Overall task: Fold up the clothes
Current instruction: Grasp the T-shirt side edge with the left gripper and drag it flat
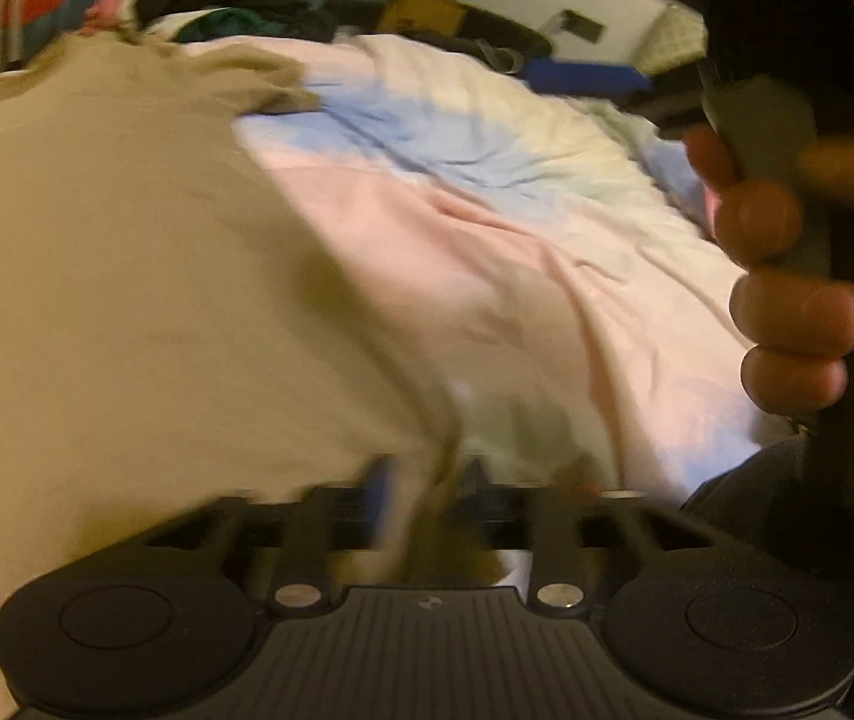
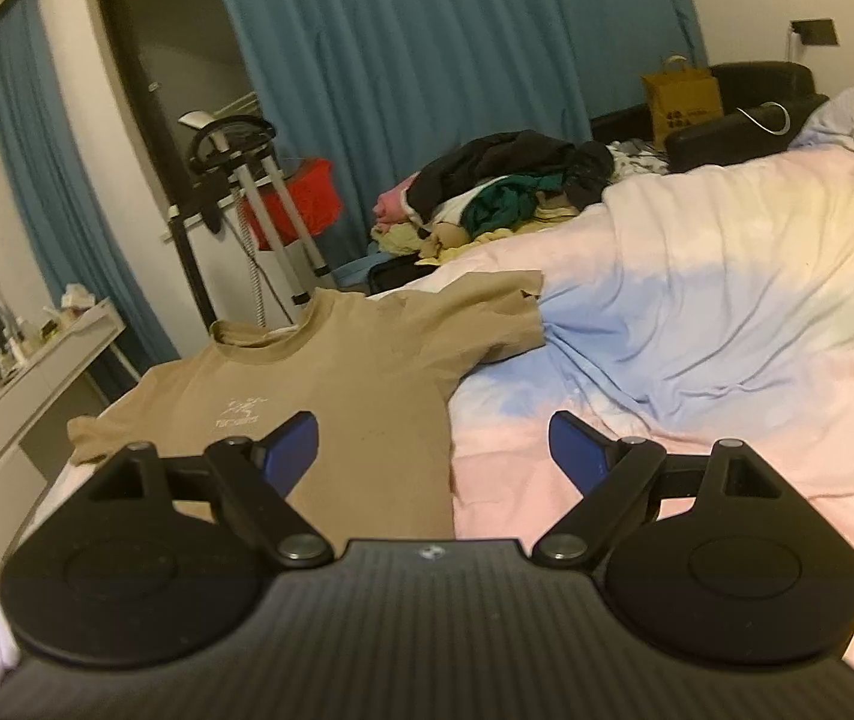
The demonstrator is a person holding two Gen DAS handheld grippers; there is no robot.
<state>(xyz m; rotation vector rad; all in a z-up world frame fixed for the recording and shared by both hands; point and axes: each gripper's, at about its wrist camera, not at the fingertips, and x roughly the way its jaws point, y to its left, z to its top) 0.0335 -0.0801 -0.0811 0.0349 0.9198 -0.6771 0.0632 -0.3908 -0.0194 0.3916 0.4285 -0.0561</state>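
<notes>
Right wrist: right tool [image 2: 433, 450] wide; tan t-shirt [image 2: 366, 372] white chest logo unreadable; left tool [image 1: 427, 498] pinches hem.

tongs [image 2: 433, 450] spread, empty | tan T-shirt [image 2: 360, 372] flat on bed [image 2: 697, 330]

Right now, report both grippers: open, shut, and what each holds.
Left gripper: shut on the hem of the tan T-shirt; view is blurred.
Right gripper: open, holding nothing, above the shirt's edge on the bed.
</notes>
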